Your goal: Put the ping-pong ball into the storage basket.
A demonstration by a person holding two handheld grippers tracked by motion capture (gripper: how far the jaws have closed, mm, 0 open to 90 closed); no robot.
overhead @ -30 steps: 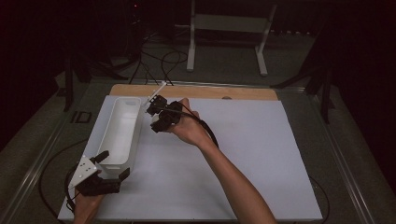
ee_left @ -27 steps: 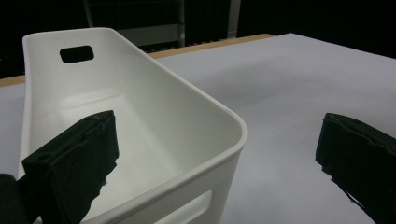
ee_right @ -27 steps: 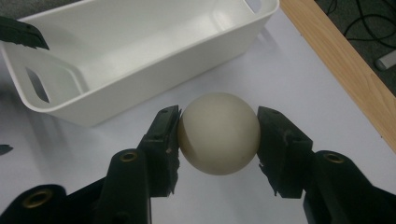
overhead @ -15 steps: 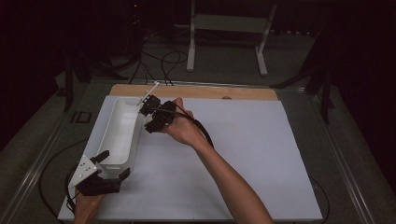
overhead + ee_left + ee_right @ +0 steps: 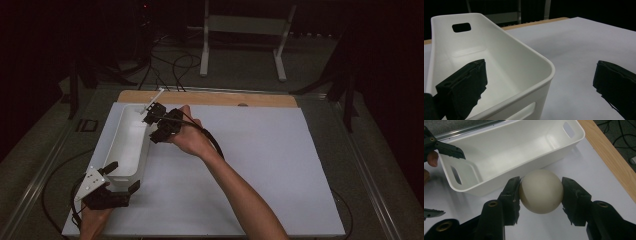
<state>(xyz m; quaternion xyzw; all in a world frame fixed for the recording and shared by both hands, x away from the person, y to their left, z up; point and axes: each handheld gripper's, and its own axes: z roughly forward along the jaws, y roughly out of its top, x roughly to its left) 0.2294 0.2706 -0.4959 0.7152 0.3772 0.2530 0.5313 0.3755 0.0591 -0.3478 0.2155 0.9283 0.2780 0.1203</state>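
A long white bin (image 5: 131, 134) with handle slots lies along the left side of the table; its inside (image 5: 486, 65) holds nothing. My right gripper (image 5: 541, 192) is shut on a cream ball (image 5: 541, 191), one pad on each side, and holds it above the table just beside the bin's long wall (image 5: 506, 152). In the high view the right gripper (image 5: 154, 122) sits at the bin's right rim near its far end. My left gripper (image 5: 122, 176) stands open astride the bin's near corner (image 5: 544, 75), one jaw inside and one outside, neither pad pressing.
A white sheet (image 5: 260, 160) covers the table, with a wooden strip (image 5: 215, 98) along its far edge. The right gripper's black cable (image 5: 214, 144) trails past the forearm. A metal stand (image 5: 245, 25) and floor cables (image 5: 170, 60) lie beyond the table.
The right gripper with the ball has shifted a little left, up to the bin's rim. The left gripper has stayed at the bin's near end.
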